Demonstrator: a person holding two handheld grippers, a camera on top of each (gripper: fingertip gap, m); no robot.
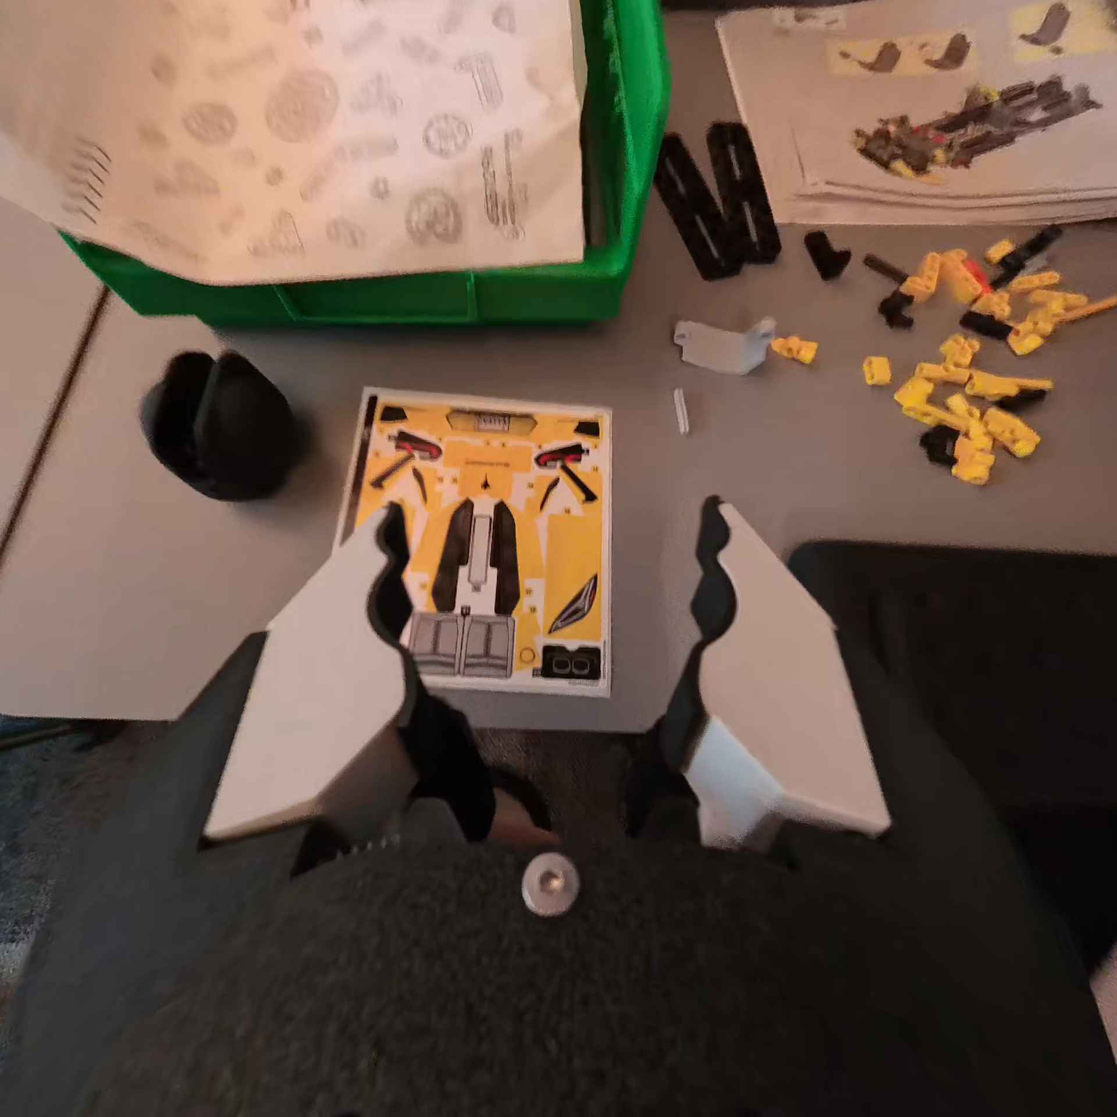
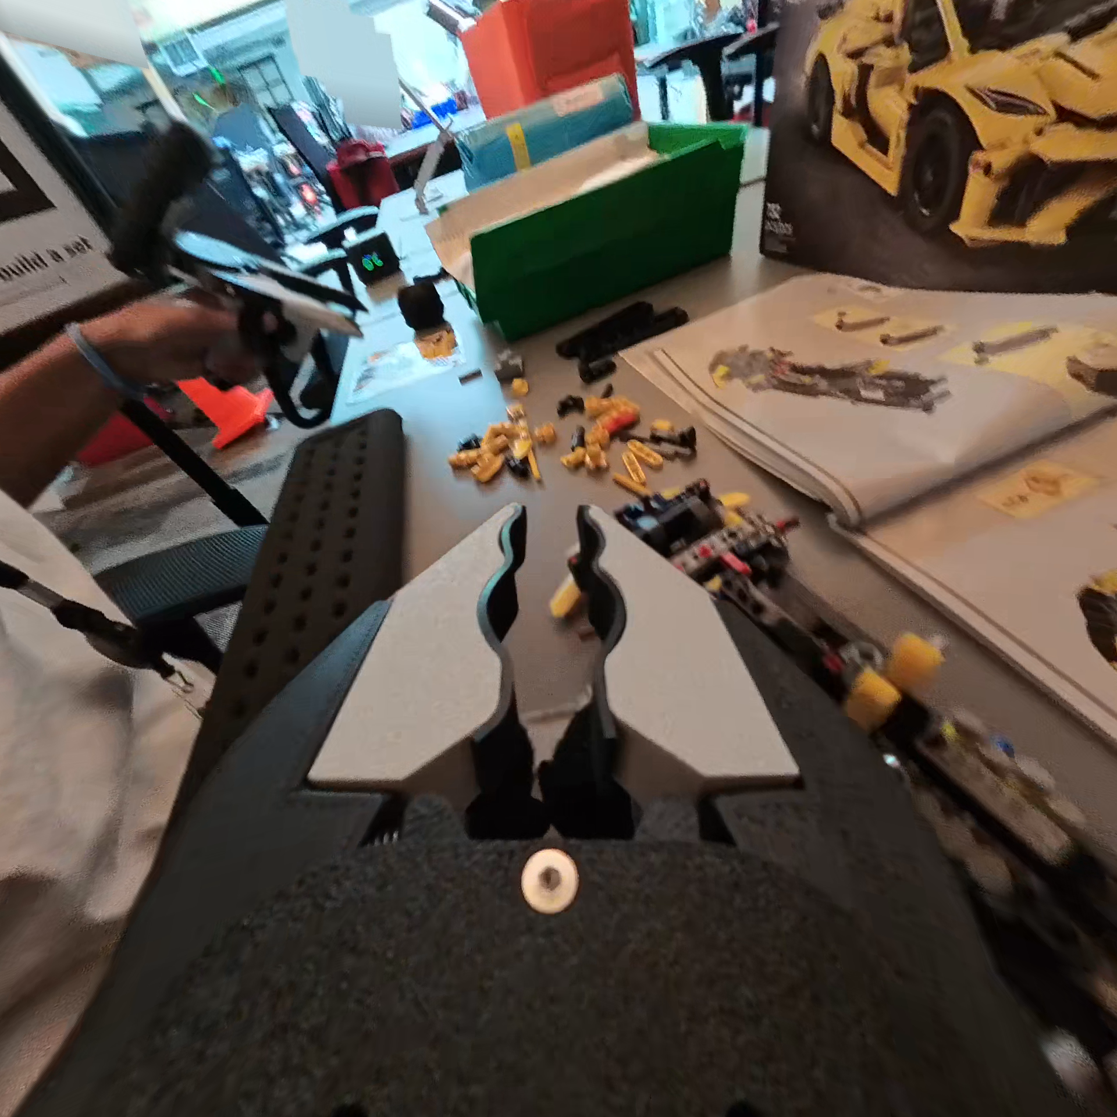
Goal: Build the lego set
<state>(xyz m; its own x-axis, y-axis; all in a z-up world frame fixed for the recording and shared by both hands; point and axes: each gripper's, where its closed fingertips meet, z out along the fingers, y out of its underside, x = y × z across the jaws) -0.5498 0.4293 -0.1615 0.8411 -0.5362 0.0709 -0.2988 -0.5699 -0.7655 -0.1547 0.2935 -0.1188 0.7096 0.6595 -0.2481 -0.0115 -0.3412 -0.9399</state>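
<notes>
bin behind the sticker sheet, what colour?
Green bin; clearest in the left wrist view.

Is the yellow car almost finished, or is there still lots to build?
Still lots. Done: only a dark chassis section stands built beside the open instruction book. In hand: nothing; the left gripper hangs open over the sticker sheet, and the right gripper is empty. Left: a pile of loose yellow pieces and an unused-looking sticker sheet.
</notes>
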